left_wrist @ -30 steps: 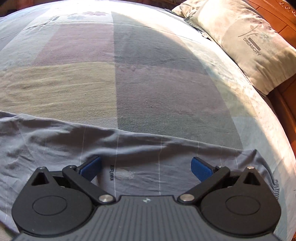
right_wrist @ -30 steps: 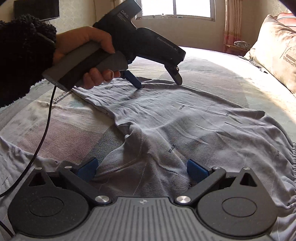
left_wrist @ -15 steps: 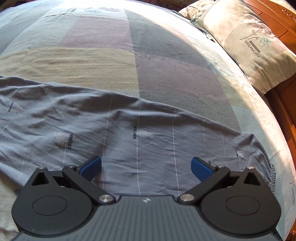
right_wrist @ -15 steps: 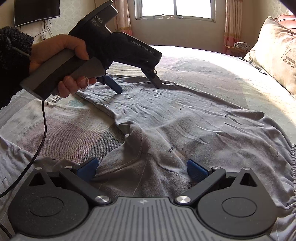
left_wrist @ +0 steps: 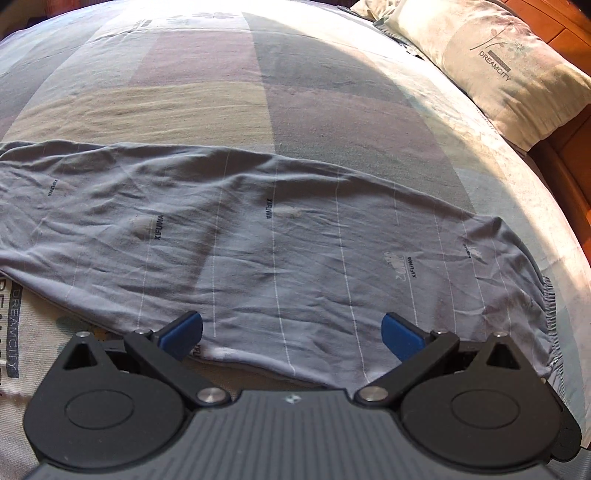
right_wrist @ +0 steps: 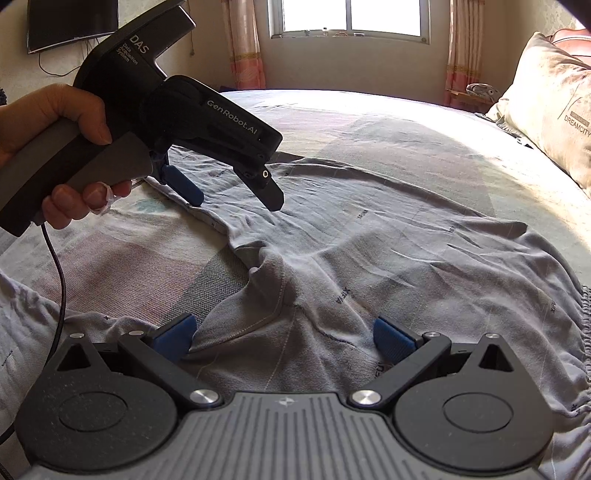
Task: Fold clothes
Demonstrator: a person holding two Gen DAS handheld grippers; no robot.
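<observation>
The bed [left_wrist: 207, 99], covered in a patchwork sheet, runs past every edge of both views. Grey trousers [left_wrist: 280, 251] lie crumpled across it, one leg stretched sideways in the left view, the elastic waistband [right_wrist: 585, 332] cut off at the right view's edge. A pillow [left_wrist: 509, 62] leans near the wooden headboard, partly out of view. The window [right_wrist: 351, 16] is too bright to see through. The left gripper [right_wrist: 236, 195], held by a hand [right_wrist: 70, 122], hovers fingers apart above the leg's edge. The right gripper [right_wrist: 282, 334] is spread wide over the crotch seam.
</observation>
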